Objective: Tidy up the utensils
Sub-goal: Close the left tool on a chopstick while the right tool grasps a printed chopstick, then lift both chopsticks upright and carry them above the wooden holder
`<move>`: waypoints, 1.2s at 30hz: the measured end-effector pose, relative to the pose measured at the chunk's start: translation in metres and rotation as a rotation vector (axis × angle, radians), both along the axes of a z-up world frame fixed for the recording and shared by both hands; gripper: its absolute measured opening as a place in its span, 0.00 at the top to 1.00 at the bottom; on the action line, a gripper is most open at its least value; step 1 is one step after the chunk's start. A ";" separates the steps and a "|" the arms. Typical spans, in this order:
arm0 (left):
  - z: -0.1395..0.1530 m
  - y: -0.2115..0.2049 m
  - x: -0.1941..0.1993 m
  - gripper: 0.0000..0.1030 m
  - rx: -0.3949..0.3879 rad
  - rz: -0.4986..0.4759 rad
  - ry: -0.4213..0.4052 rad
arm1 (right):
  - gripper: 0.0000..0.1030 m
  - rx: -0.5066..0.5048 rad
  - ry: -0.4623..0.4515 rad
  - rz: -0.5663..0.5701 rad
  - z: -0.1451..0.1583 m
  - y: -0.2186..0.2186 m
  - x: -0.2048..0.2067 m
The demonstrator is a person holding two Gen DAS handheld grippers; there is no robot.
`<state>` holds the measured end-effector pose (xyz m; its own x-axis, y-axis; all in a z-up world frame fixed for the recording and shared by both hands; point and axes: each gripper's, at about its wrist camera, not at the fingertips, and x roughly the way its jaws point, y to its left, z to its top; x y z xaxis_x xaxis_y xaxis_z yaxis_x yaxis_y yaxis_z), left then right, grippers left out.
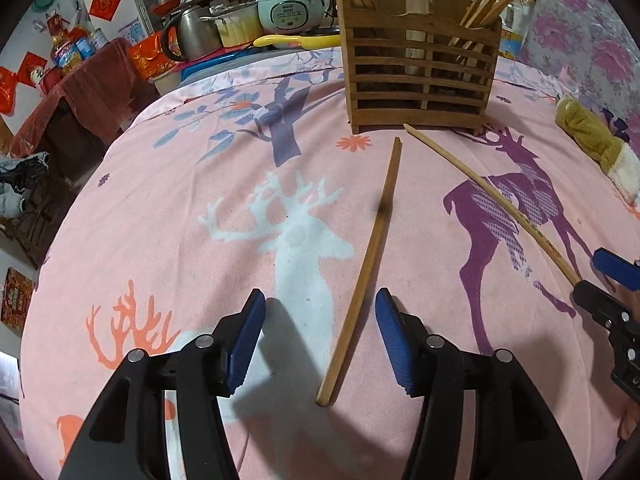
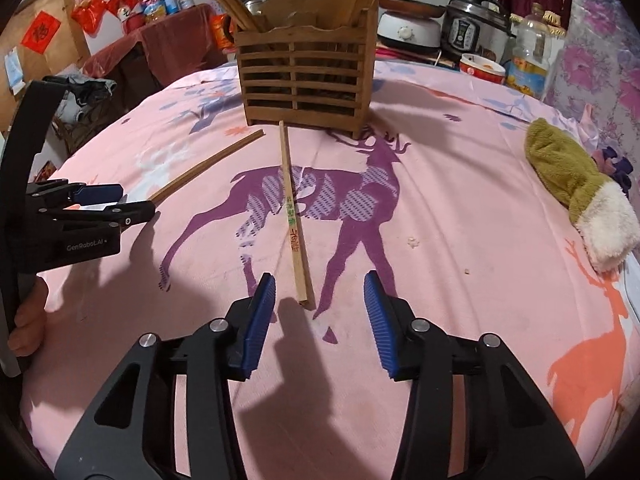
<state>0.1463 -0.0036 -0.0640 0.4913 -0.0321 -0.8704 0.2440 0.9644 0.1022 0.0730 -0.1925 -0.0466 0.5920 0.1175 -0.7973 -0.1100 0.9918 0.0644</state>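
We can read "GenRobot.AI" in small pale letters on the black side of the left gripper [image 2: 100, 200], seen from the right wrist view. The light chopstick [image 2: 294, 216] lying on the pink cloth has green and red marks printed on it, but they are too small for us to read. The red paper signs [image 2: 40, 32] on the wall carry gold marks that are too blurry.

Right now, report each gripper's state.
Left gripper: open, holding nothing; a chopstick lies between its jaws.
Right gripper: open, empty.
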 end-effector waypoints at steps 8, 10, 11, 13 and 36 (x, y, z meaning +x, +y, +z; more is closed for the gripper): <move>-0.005 0.012 0.006 0.11 0.029 0.072 0.006 | 0.82 0.031 0.054 -0.014 -0.008 -0.006 0.011; -0.007 0.021 0.010 0.09 -0.021 0.092 0.045 | 0.90 0.030 0.053 -0.018 -0.008 -0.008 0.010; -0.007 0.026 0.011 0.08 -0.048 0.097 0.066 | 0.91 0.026 0.053 -0.018 -0.008 -0.008 0.009; -0.007 0.031 0.010 0.08 -0.065 0.095 0.079 | 0.91 0.014 0.052 -0.022 -0.008 -0.009 0.006; 0.002 -0.011 -0.029 0.93 -0.035 -0.174 0.007 | 0.94 0.017 0.005 -0.021 0.003 -0.010 -0.005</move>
<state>0.1177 -0.0142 -0.0621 0.4699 -0.1467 -0.8704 0.4079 0.9106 0.0668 0.0680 -0.2025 -0.0439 0.5909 0.1191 -0.7979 -0.0890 0.9926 0.0823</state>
